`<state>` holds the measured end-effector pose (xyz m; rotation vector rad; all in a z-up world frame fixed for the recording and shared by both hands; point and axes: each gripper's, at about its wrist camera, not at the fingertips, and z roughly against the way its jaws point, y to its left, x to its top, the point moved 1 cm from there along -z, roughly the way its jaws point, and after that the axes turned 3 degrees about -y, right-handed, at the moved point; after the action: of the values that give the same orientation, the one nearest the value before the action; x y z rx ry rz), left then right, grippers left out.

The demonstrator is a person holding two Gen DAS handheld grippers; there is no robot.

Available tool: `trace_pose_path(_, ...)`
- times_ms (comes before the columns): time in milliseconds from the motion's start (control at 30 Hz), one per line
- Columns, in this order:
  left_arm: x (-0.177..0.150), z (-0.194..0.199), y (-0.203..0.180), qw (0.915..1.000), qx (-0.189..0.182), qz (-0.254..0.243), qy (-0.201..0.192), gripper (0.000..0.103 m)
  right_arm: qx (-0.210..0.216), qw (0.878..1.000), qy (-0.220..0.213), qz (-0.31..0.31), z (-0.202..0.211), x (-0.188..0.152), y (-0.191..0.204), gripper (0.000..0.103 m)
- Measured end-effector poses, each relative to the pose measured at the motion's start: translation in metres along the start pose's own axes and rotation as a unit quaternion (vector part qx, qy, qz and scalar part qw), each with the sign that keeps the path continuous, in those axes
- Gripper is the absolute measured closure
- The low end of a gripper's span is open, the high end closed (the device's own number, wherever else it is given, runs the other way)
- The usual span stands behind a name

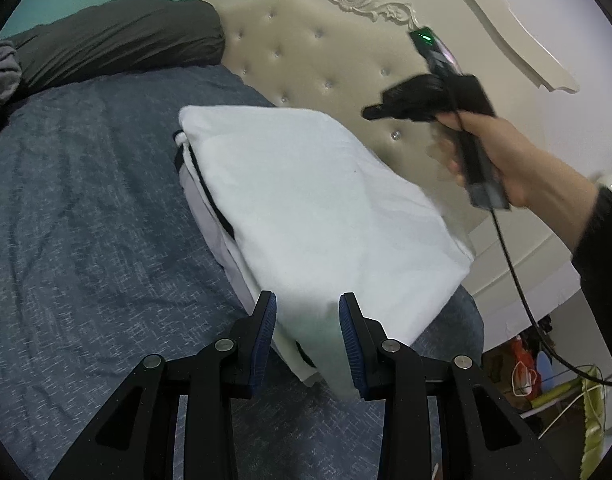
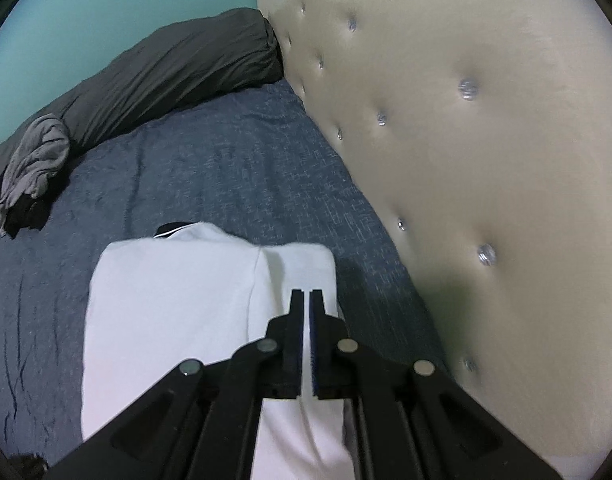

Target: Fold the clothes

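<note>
A folded white garment (image 1: 313, 200) with black trim (image 1: 202, 184) lies on the blue-grey bed (image 1: 86, 220) beside the headboard. My left gripper (image 1: 307, 312) is open, and the garment's near corner sits between its blue pads (image 1: 266, 320). A hand (image 1: 497, 152) holds my right gripper (image 1: 371, 113) in the air above the garment's far side, blurred. In the right wrist view, the right gripper (image 2: 306, 296) is shut with nothing in it, hovering over the white garment (image 2: 178, 300).
A cream tufted headboard (image 2: 485, 160) runs along the right of the bed (image 2: 226, 168). A dark grey pillow (image 2: 166, 76) and a crumpled grey garment (image 2: 34, 160) lie at the far side. Floor clutter (image 1: 525, 368) shows past the bed corner.
</note>
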<state>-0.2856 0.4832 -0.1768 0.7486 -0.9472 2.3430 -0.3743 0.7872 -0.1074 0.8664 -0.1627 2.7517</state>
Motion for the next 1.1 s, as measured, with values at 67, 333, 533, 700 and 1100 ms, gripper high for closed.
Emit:
trace_pose_path(67, 0.002, 0.011, -0.002, 1.0000, 0.006, 0.000, -0.003, 0.067, 0.003, 1.000, -0.001, 0.000, 0.013, -0.009, 0.001, 0.101)
trace_pose_path(333, 0.004, 0.050, -0.018, 0.9996, 0.027, -0.009, -0.007, 0.067, 0.020, 1.000, -0.020, -0.006, 0.070, -0.046, 0.008, 0.101)
trace_pose_path(533, 0.003, 0.079, -0.036, 0.9991, 0.035, -0.019, -0.016, 0.067, 0.030, 0.999, -0.041, -0.016, 0.112, -0.070, 0.018, 0.100)
trace_pose_path(700, -0.001, 0.102, -0.049, 0.9985, 0.040, -0.028, -0.024, 0.067, 0.032, 0.998, -0.052, -0.021, 0.137, -0.087, 0.027, 0.097)
trace_pose_path(1100, -0.005, 0.156, -0.076, 0.9966, 0.045, -0.051, -0.046, 0.067, 0.032, 0.994, -0.089, -0.052, 0.196, -0.124, 0.041, 0.071)
